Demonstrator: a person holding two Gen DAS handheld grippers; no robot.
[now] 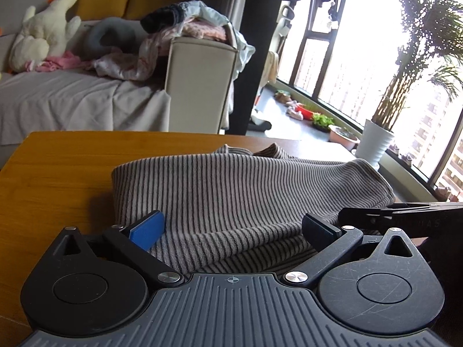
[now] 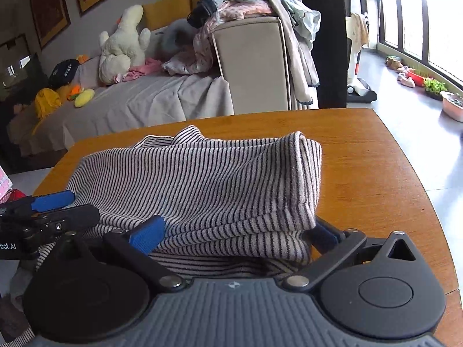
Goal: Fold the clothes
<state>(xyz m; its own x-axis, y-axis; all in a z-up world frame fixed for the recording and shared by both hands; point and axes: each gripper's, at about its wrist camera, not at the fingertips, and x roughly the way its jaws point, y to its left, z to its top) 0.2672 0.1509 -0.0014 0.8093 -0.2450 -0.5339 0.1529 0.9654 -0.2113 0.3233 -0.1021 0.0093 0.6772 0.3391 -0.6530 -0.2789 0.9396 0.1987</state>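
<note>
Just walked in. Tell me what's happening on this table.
A person is folding a grey-and-black striped knit garment on the orange-brown wooden table, with handheld tongs in each hand. The garment already lies in stacked layers. The left tongs and the right tongs are both open, fingers straddling its near edge. More clothes are heaped on the beige sofa arm behind.

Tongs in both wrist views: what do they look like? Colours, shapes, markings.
Both match. The left tongs and right tongs have black linkage arms with silver pivot bolts, round black hubs with triangular cut-outs, and a grey ribbed base bearing a small crosshair mark. The finger pads are blue. White lettering ending "bot.AI" shows on the left unit's side in the right wrist view. No cables or sleeves visible.
</note>
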